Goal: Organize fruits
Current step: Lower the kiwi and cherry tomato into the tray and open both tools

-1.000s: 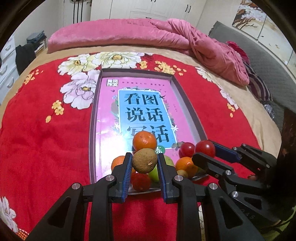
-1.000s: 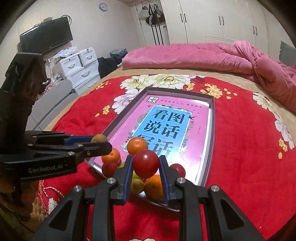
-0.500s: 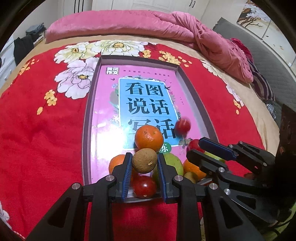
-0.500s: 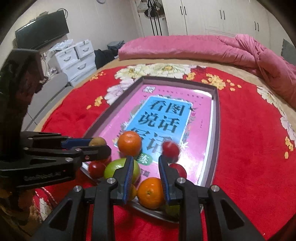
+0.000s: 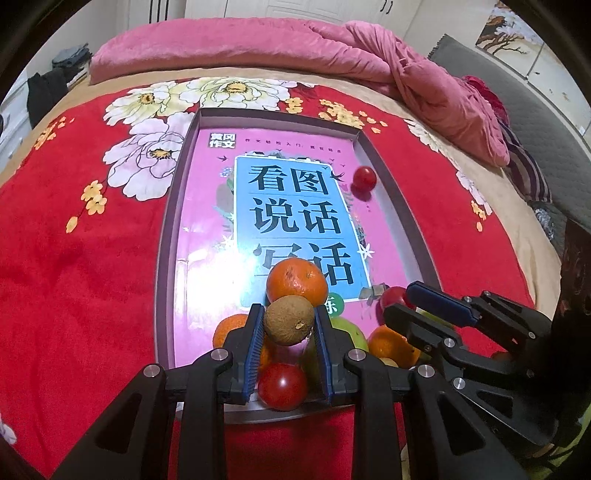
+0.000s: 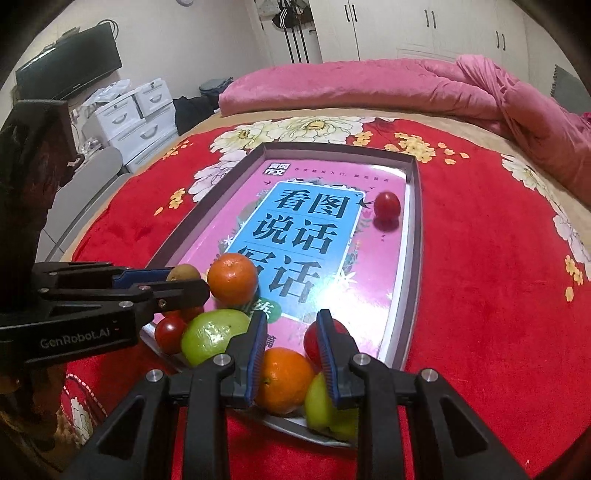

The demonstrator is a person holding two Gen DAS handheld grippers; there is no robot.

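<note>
My left gripper [image 5: 289, 325] is shut on a brown kiwi [image 5: 289, 319] above the near end of a shallow tray [image 5: 167, 236] lined with a pink book cover. My right gripper [image 6: 292, 334] is open and empty over the fruit pile. A red tomato [image 6: 386, 205] lies alone at the tray's far right, also in the left wrist view [image 5: 364, 178]. Near the front lie oranges [image 6: 232, 280] [image 6: 283, 380], a green apple [image 6: 211, 335] and more tomatoes [image 5: 282, 386]. The left gripper shows in the right wrist view [image 6: 184, 281].
The tray rests on a red floral bedspread [image 5: 74, 258]. A pink duvet [image 5: 258, 40] is heaped at the bed's far end. White drawers [image 6: 136, 118] and a TV [image 6: 70, 70] stand left of the bed. A wardrobe [image 6: 406, 26] lines the back wall.
My right gripper opened and let go of the red tomato, which rolled to the tray's far right. My left gripper still holds the kiwi and has edged forward over the tray.
</note>
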